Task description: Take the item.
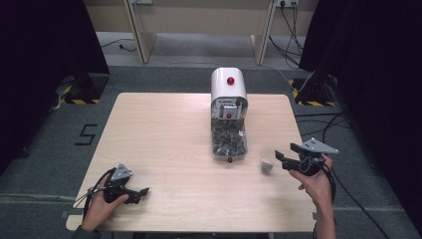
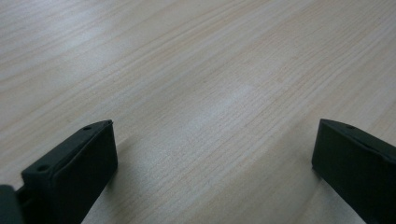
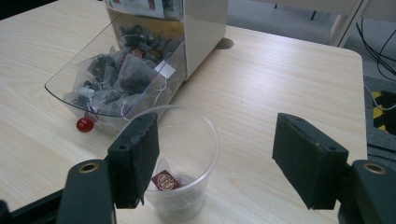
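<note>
A white tea-bag dispenser (image 1: 228,89) stands at the table's far middle, its clear drawer (image 3: 70,91) pulled open and full of several dark tea bags (image 3: 123,70). A clear plastic cup (image 3: 187,158) stands to the drawer's right with one tea bag (image 3: 164,179) inside. My right gripper (image 1: 278,158) is open just beside the cup (image 1: 267,162), its left jaw in front of the cup's rim. My left gripper (image 1: 143,191) rests open near the front left edge, its jaws spread wide over bare wood (image 2: 210,93).
The light wooden table (image 1: 164,134) stands on grey carpet. Red knobs mark the dispenser's top (image 1: 230,80) and the drawer's front (image 3: 85,124). Cables (image 1: 318,127) run over the floor at the right.
</note>
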A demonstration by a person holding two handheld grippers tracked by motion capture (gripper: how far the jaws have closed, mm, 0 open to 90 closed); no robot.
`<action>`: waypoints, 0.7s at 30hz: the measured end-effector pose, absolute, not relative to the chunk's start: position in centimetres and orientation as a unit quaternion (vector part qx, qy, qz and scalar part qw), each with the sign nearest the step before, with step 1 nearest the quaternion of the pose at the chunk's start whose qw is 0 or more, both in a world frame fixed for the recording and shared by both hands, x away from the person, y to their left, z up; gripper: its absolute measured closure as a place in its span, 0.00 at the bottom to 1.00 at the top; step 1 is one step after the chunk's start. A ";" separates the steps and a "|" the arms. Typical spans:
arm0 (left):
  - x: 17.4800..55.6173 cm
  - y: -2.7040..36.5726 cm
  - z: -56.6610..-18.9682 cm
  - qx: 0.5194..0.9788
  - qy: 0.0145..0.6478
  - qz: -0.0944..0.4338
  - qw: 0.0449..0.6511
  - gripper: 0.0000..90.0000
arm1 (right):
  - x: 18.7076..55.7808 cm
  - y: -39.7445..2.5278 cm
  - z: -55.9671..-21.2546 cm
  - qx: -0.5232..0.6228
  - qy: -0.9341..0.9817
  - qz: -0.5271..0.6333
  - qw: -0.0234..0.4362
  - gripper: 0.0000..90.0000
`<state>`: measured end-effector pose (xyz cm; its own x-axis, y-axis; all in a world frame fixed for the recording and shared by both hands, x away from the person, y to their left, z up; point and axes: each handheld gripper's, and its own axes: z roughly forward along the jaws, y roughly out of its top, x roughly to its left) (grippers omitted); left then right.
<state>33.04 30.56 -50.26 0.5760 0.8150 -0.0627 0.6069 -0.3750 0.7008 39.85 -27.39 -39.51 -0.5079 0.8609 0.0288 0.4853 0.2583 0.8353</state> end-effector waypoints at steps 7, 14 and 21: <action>33.0 30.6 -50.3 0.816 0.436 0.149 0.350 0.00 | 39.3 -27.7 -39.9 0.440 0.765 0.413 0.226 0.34; 33.0 30.6 -50.3 0.816 0.436 0.149 0.350 0.00 | 39.0 -28.0 -40.4 0.442 0.768 0.405 0.224 0.34; 33.0 30.6 -50.3 0.816 0.436 0.149 0.350 0.00 | 38.7 -28.2 -40.7 0.443 0.770 0.400 0.223 0.33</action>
<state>33.04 30.56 -50.25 0.5761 0.8150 -0.0627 0.6069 -0.3751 0.7007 38.65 -28.18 -40.71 -0.5072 0.8618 0.0109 0.5040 0.2863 0.8148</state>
